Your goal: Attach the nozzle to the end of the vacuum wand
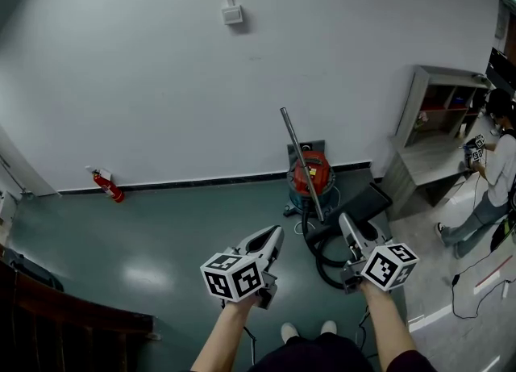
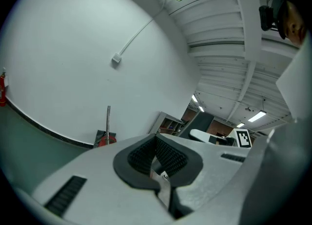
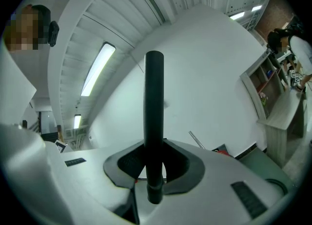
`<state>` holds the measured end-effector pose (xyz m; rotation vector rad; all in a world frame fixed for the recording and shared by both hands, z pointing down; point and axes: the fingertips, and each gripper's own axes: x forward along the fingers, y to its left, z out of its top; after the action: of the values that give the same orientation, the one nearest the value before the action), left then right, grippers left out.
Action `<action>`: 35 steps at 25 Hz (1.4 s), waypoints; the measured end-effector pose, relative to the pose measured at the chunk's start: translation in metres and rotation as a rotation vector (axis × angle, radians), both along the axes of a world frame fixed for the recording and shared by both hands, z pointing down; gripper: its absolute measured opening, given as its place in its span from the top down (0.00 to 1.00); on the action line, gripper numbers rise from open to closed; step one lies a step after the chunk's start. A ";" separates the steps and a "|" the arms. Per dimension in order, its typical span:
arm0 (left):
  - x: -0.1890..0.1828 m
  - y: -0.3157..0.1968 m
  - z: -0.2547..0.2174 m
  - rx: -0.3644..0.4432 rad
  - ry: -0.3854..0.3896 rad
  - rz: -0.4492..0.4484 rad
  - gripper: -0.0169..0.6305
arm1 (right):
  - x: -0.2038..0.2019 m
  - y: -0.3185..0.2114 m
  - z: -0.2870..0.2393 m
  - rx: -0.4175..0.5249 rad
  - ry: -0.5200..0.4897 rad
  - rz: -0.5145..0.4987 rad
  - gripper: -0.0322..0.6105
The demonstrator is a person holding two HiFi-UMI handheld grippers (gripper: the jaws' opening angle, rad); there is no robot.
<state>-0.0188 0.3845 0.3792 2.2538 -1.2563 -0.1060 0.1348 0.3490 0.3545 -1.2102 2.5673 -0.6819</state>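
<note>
The left gripper (image 2: pixel 157 145) has its jaws closed together with nothing between them. Beyond, a metal wand (image 2: pixel 108 121) stands upright over a red vacuum (image 2: pixel 104 141) by the white wall (image 2: pixel 63 48).

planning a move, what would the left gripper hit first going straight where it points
Nothing close: the left gripper aims just right of the vacuum, toward the shelf unit, though depth is unclear.
</note>
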 end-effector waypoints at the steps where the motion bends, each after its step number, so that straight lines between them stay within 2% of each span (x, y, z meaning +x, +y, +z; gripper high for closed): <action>1: -0.003 -0.001 0.002 -0.004 0.000 0.003 0.97 | -0.001 0.000 0.001 -0.003 0.000 0.007 0.81; 11: -0.008 -0.025 0.028 -0.059 0.014 0.023 0.97 | 0.009 -0.018 0.024 -0.055 -0.002 0.056 0.81; 27: 0.004 -0.154 0.056 -0.136 -0.003 0.037 0.97 | 0.021 -0.148 0.053 -0.115 -0.022 0.059 0.81; 35: 0.017 -0.204 0.058 -0.150 -0.014 0.029 0.97 | 0.034 -0.195 0.058 -0.125 -0.035 0.046 0.81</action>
<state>-0.0017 0.1801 0.4373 2.1465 -1.1978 0.0149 0.1686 0.1544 0.4126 -1.2788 2.4932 -0.8566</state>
